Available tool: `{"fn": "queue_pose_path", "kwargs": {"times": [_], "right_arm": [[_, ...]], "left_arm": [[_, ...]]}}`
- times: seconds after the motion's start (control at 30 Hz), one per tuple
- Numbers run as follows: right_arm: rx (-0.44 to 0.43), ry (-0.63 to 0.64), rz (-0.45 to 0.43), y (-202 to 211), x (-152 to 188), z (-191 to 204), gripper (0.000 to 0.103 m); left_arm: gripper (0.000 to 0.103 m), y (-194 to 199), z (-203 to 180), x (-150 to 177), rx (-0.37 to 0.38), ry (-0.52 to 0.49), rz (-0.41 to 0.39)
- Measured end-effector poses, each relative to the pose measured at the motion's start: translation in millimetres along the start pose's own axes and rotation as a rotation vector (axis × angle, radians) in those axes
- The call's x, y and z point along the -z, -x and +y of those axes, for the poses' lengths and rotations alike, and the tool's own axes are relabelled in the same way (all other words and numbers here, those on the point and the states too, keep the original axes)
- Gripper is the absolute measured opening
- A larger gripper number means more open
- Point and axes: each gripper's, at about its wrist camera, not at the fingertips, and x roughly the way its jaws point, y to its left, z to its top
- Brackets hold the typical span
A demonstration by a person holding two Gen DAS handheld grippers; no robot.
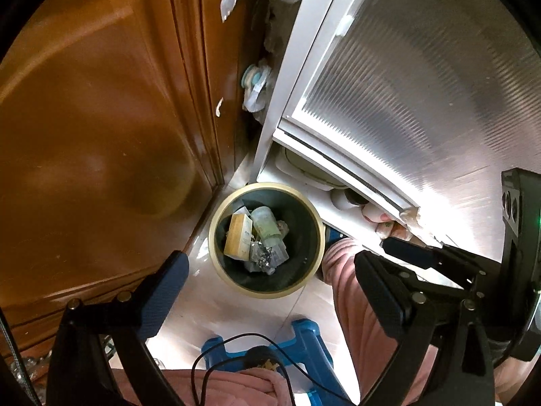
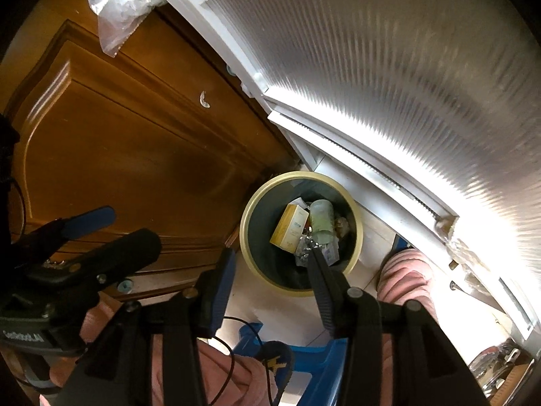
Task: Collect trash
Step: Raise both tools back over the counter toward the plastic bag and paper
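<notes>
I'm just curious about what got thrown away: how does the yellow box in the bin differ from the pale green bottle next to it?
The yellow box is flat-sided and opaque, while the pale green bottle is rounded and translucent. The box is a warm yellow with a white printed face; the bottle is a washed-out green. Both lie tilted side by side in the dark bin, on top of crumpled silvery foil.

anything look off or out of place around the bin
Mostly tidy: the trash sits inside the bin, none spilled on the floor. Two oddities: a small pale scrap stuck on the wooden cabinet door, and a crumpled clear plastic bag wedged between that cabinet and the white frame above.
</notes>
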Motion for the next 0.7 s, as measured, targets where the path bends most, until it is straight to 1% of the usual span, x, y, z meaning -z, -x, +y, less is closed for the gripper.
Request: {"fn": "queue_pose_path", "kwargs": {"times": [0.2, 0.37, 0.53, 0.7], "right_arm": [[0.013, -0.005, -0.007, 17.6, 5.0, 1.5, 0.045], [0.023, -0.011, -0.022, 40.6, 12.7, 5.9, 0.045], [0.041, 0.005, -0.053, 68.6, 18.9, 14.7, 0.045], [0.040, 0.050, -0.107, 105.7, 18.3, 33.4, 0.045]], "left_arm": [[0.098, 26.1, -6.9, 7.0, 0.011, -0.023, -0.037], [0.098, 56.7, -15.8, 15.0, 0.041, -0.054, -0.082], [0.098, 102.2, -27.2, 19.7, 0.082, -0.091, -0.162], [0.098, 149.8, -33.7, 21.4, 0.096, -0.133, -0.249]]}}
